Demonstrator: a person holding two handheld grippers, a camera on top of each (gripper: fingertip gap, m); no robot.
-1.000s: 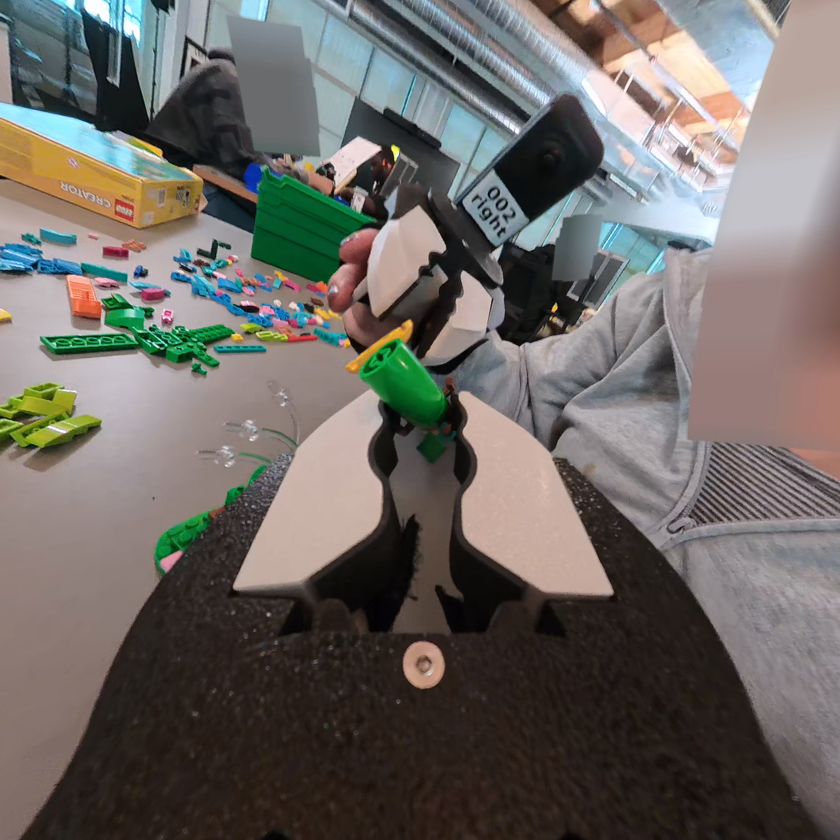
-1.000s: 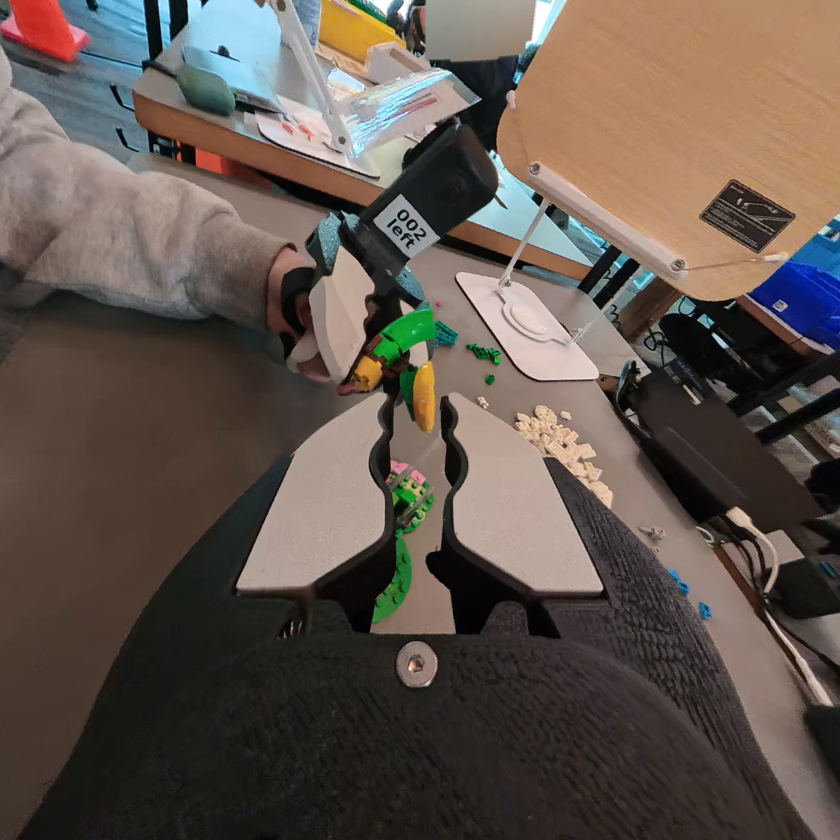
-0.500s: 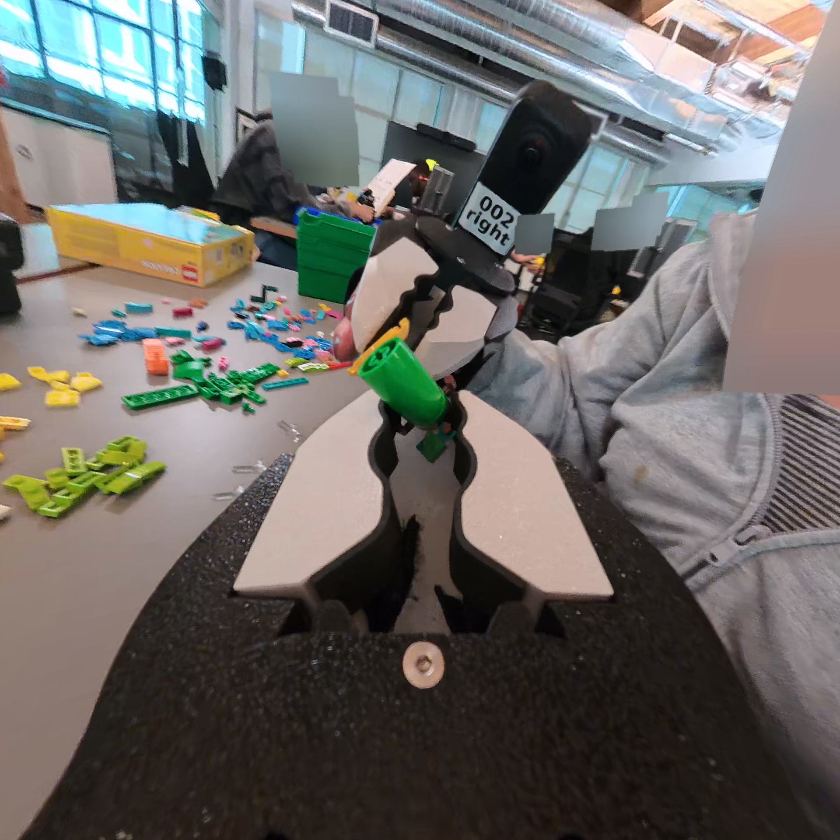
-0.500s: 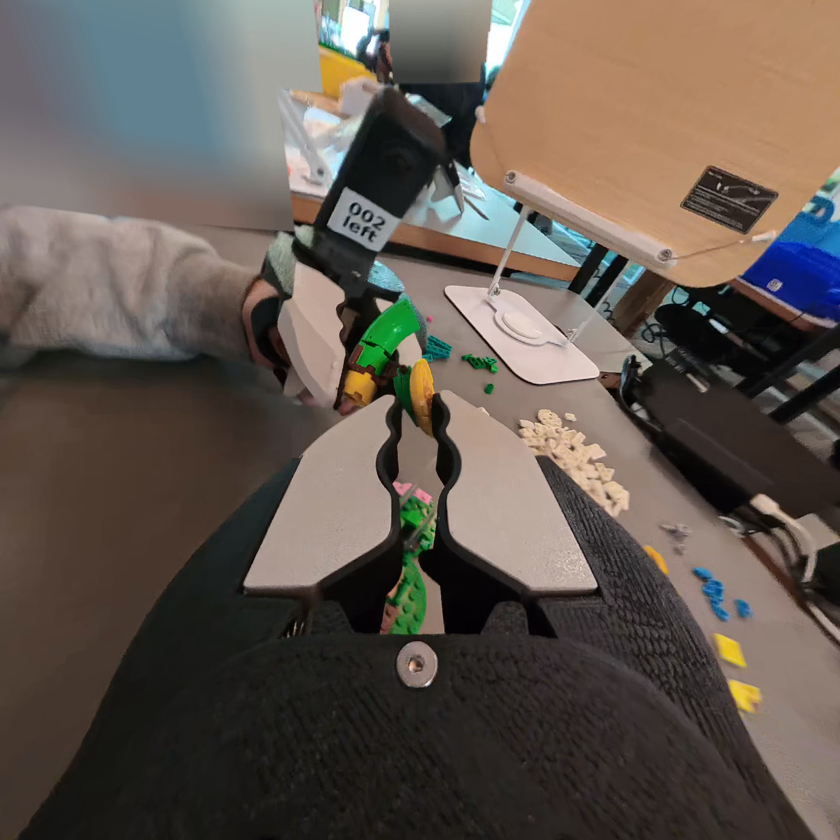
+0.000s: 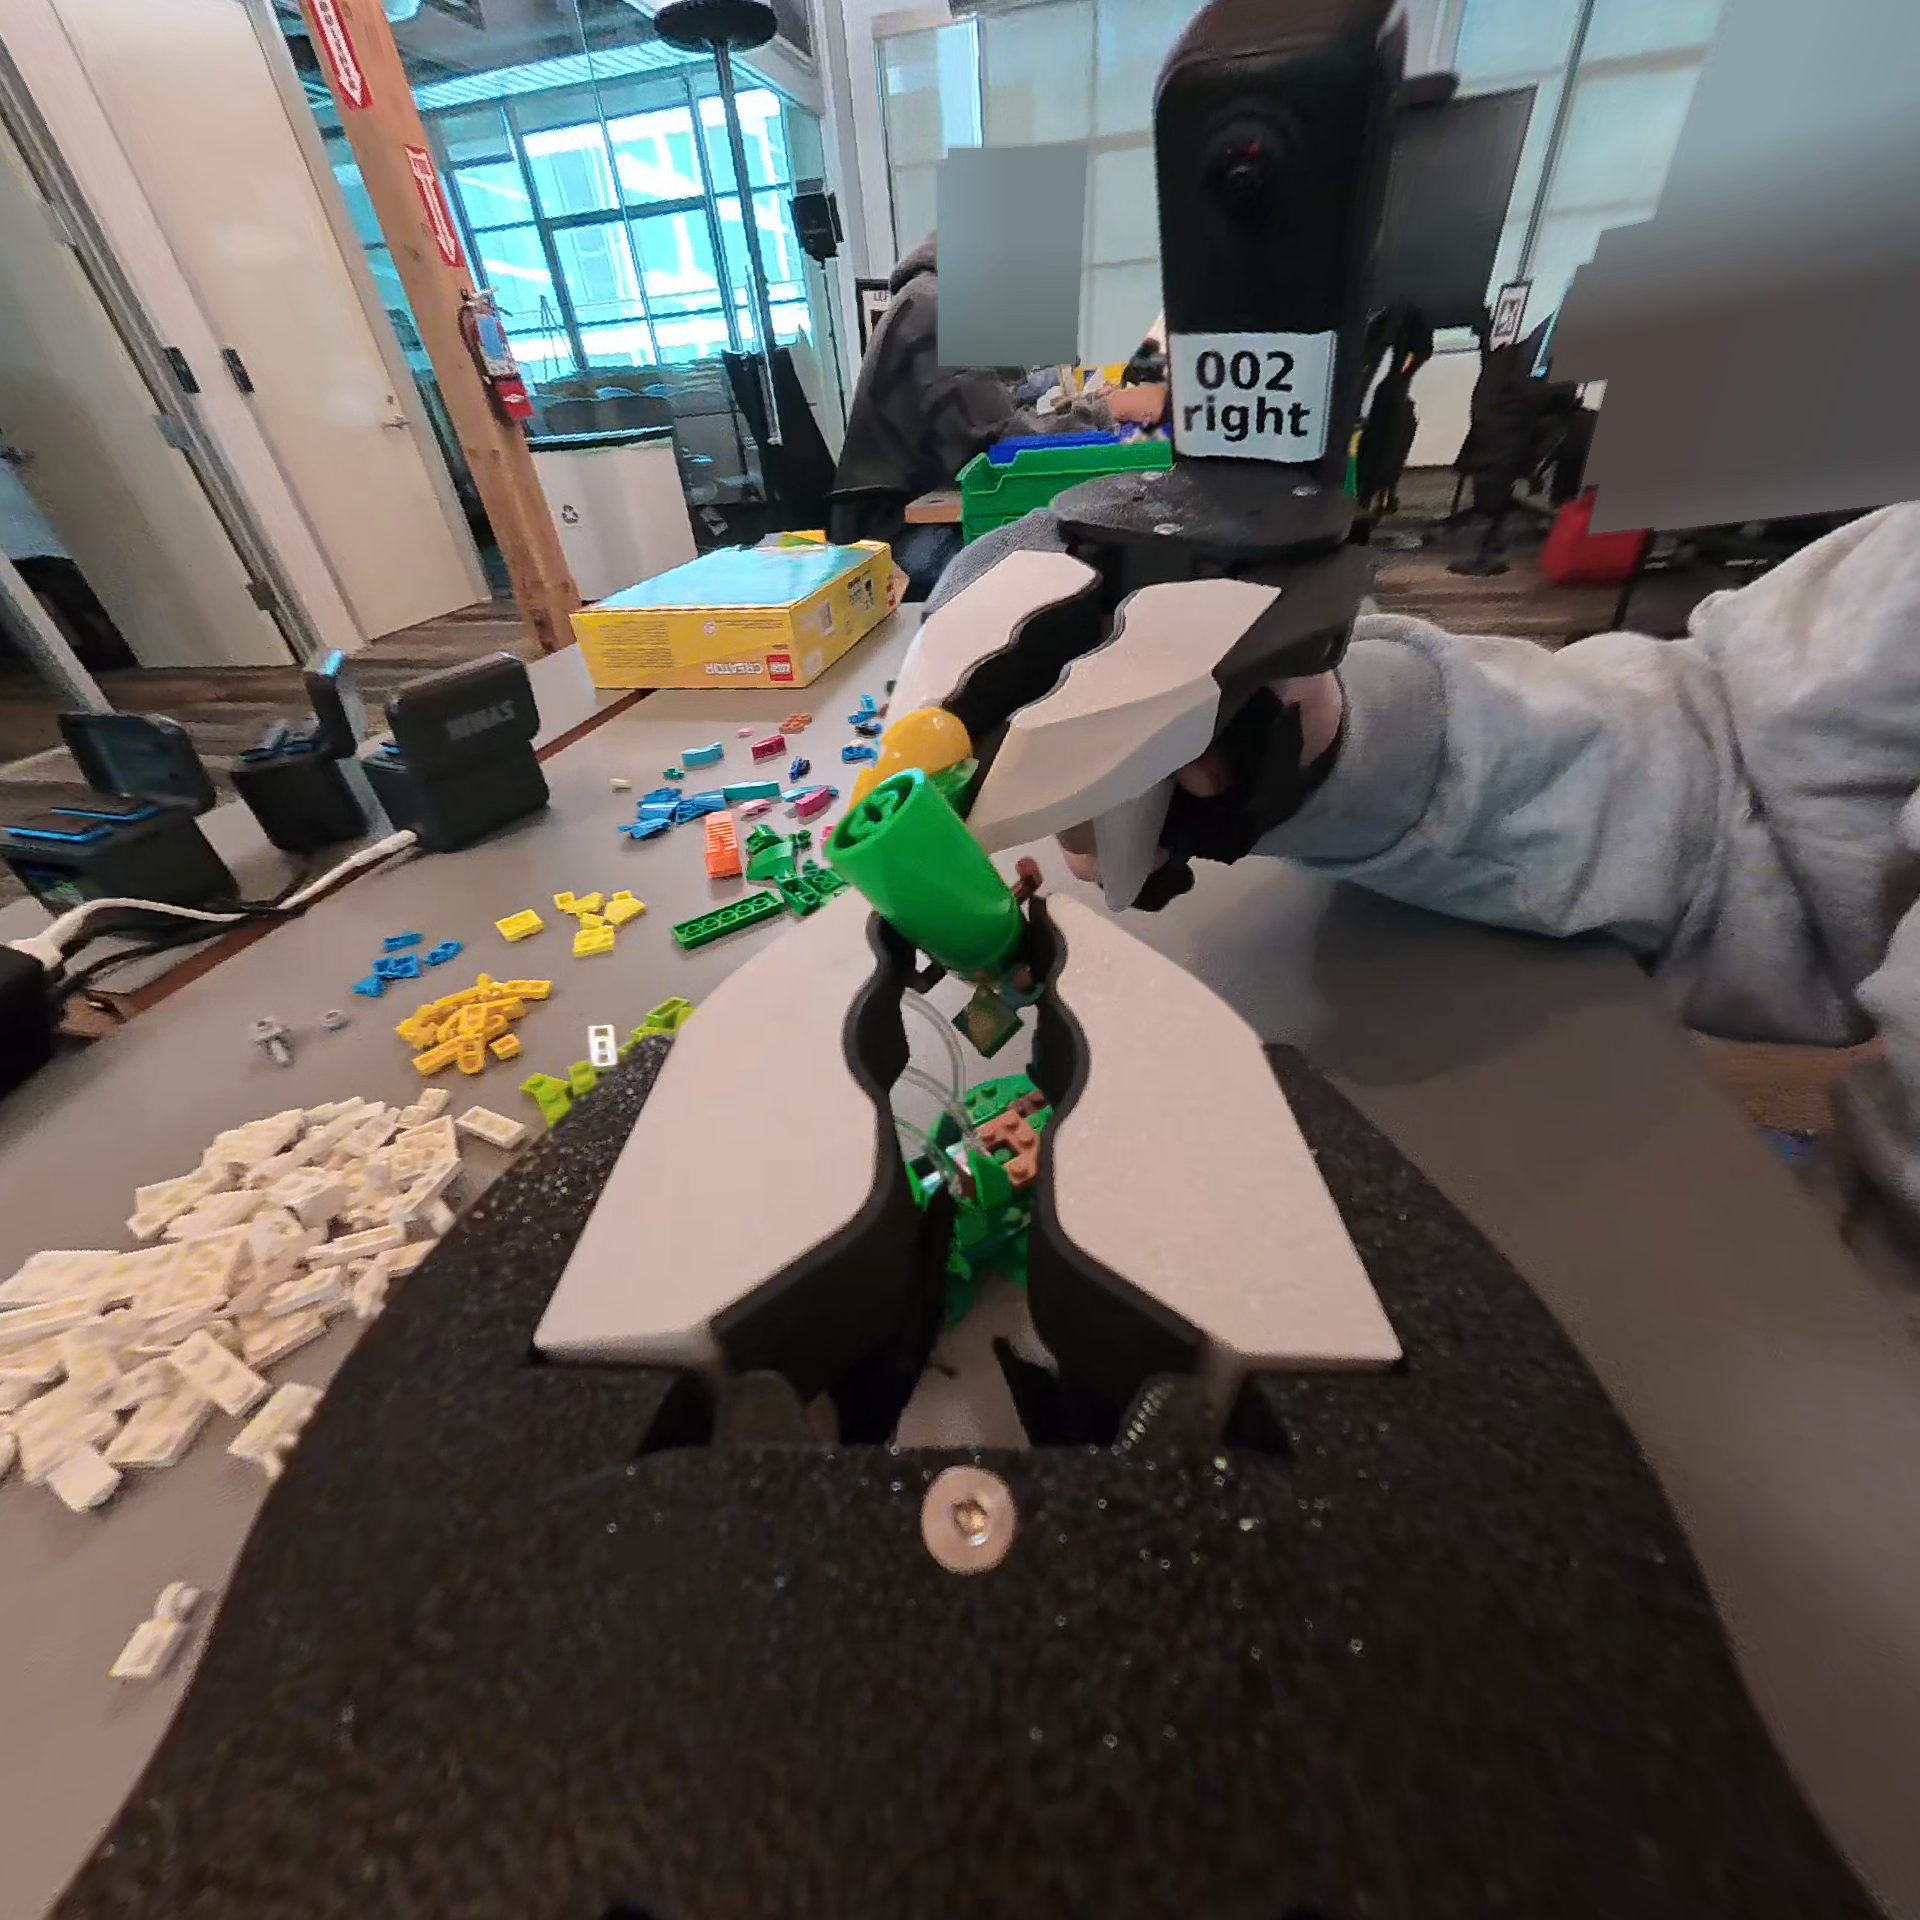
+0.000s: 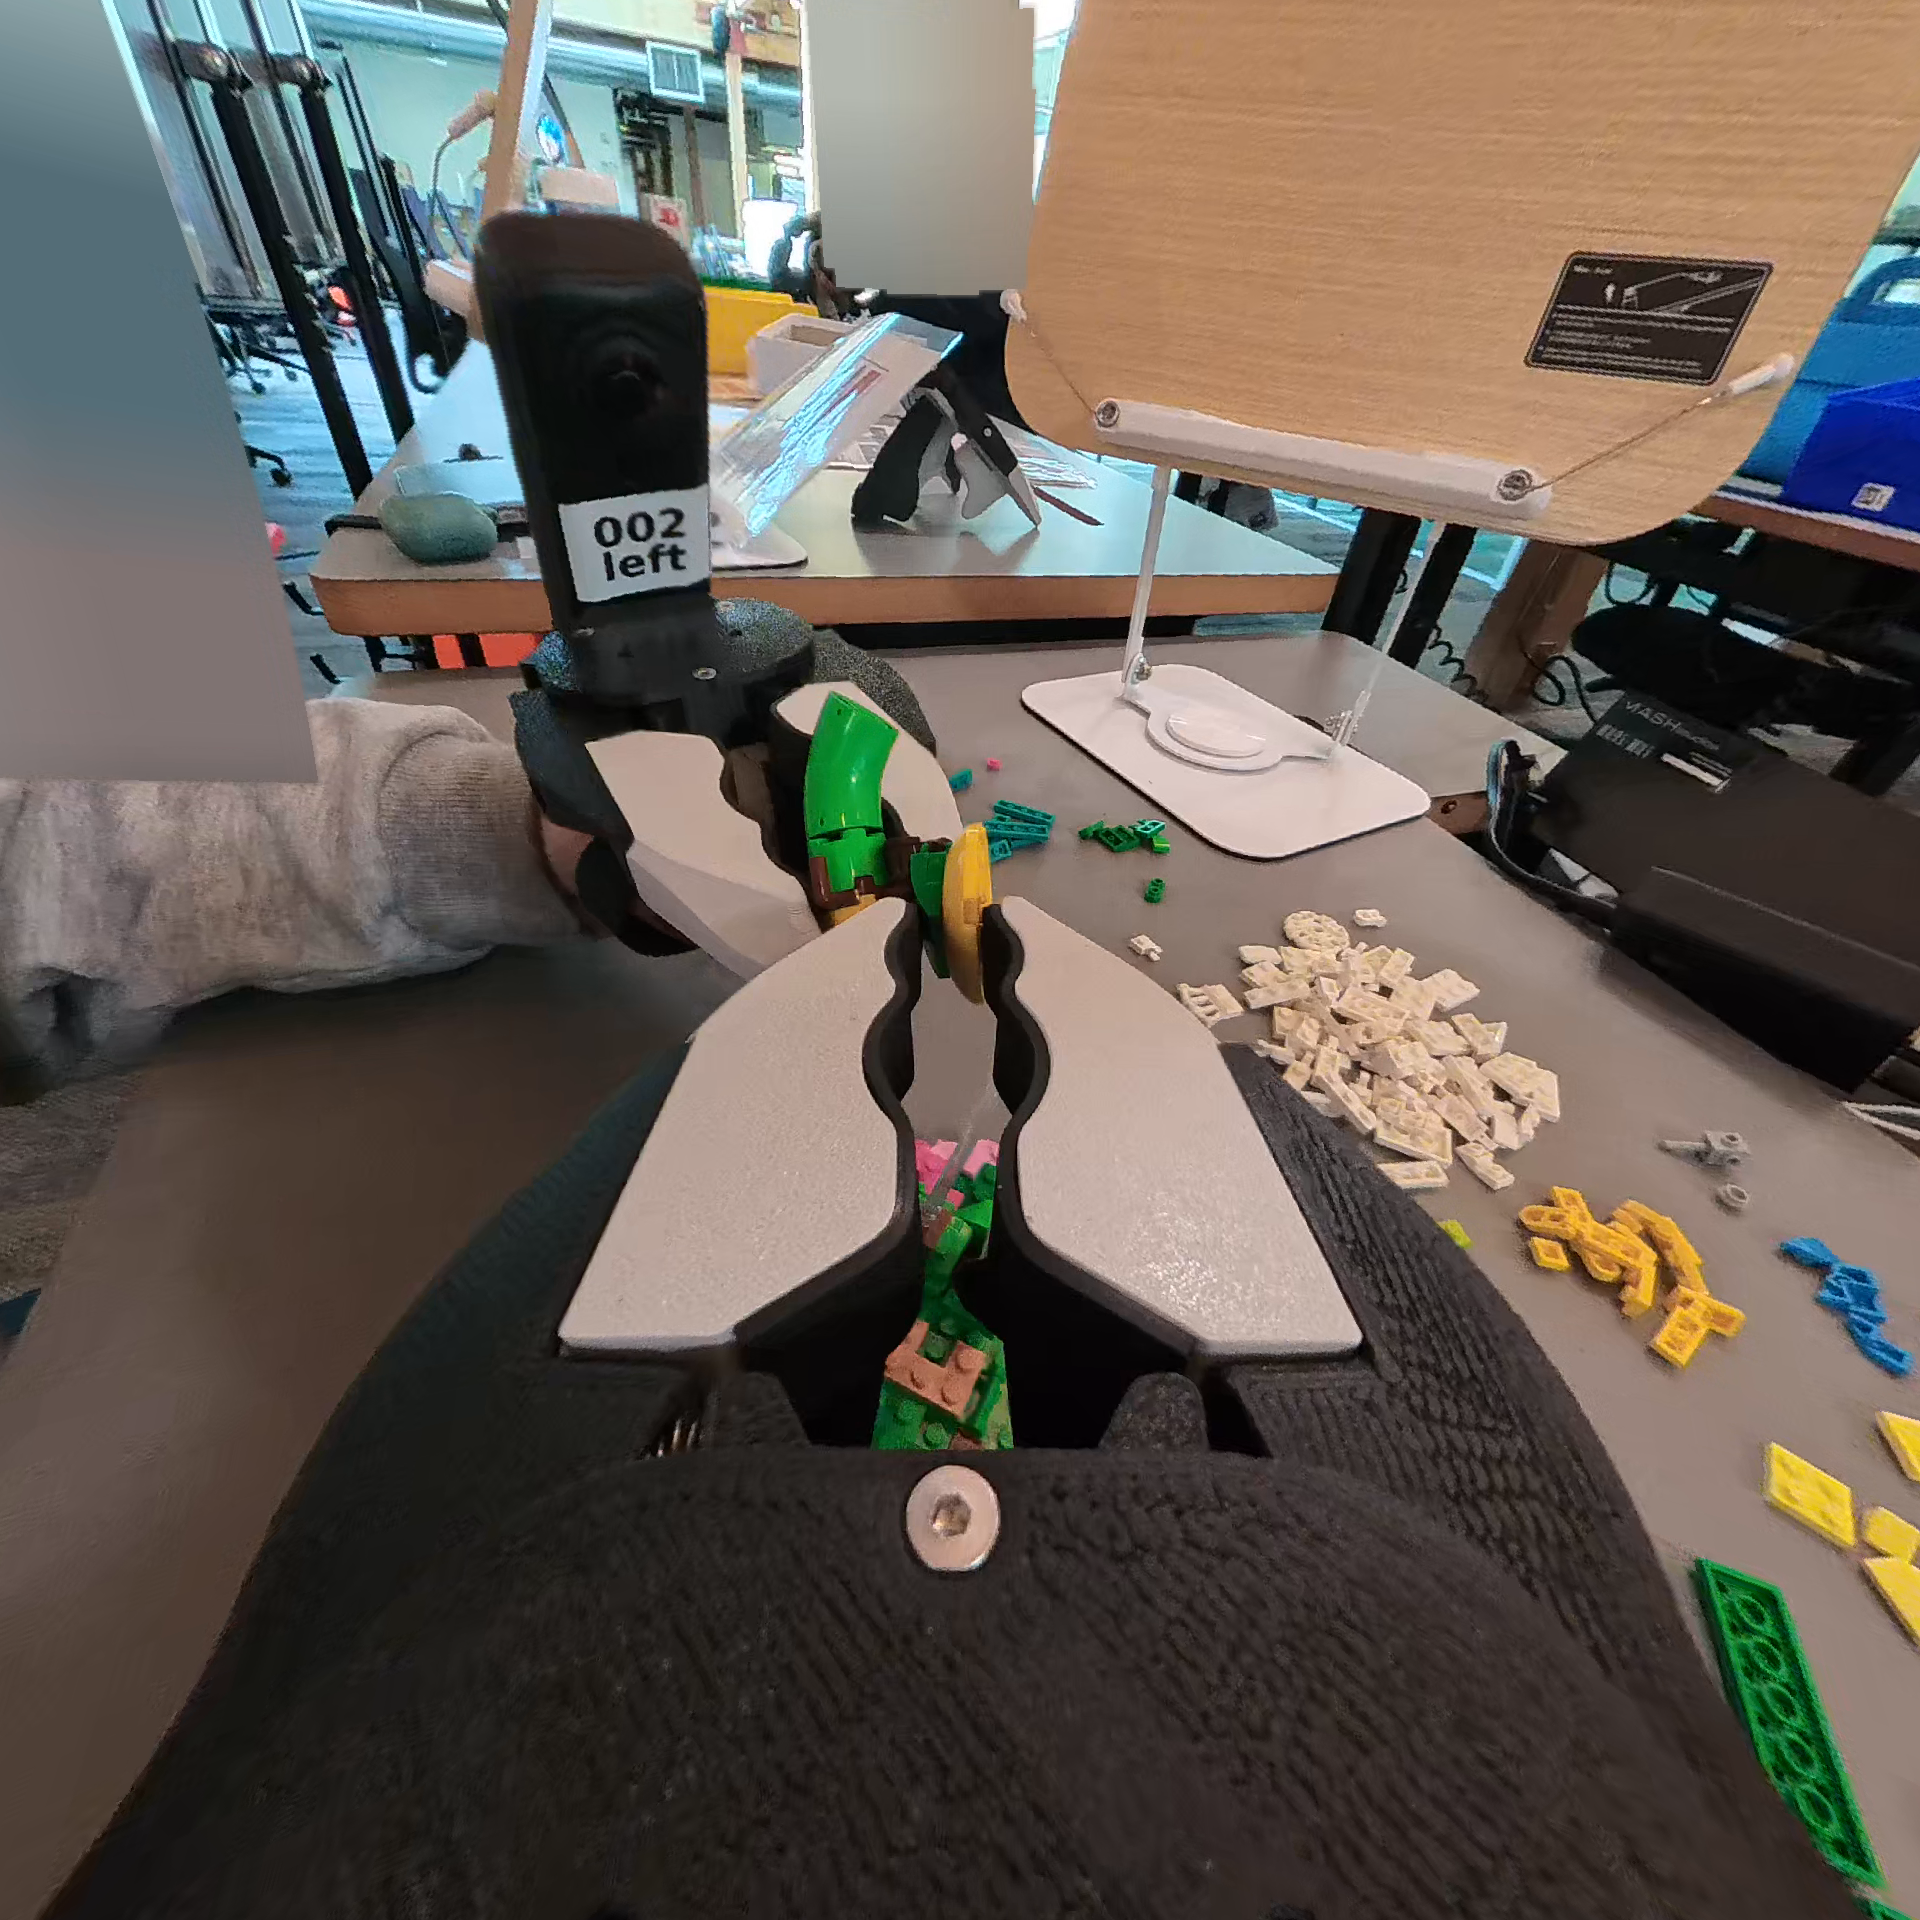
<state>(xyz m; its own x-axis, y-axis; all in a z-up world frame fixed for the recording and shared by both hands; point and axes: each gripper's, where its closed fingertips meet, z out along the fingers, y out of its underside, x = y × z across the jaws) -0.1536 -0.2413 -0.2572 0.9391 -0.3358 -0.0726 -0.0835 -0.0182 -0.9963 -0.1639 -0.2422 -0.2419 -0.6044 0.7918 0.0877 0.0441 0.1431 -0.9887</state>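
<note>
My left gripper [image 5: 961,940] is pinching the bottom end of a green curved brick tube [image 5: 925,873], and both pads press on it. The tube sticks up and away from me, above the grey table [image 5: 312,935]. My right gripper [image 6: 951,935] is squeezed tight on a yellow round dish piece [image 6: 966,899] with a small green piece behind it. That dish sits right at the end of the tube build, so the two grippers nearly touch.

I think this little build is light and hard, made of smooth plastic, so it could slip. The joints look like they could pop apart if I twist. I would hold the tube low by its brown and green bricks [image 6: 847,857] and hold the dish by its thin edge.

Underneath lies a green brick model [image 6: 940,1382]. A pile of white bricks [image 6: 1392,1049] is close by.
</note>
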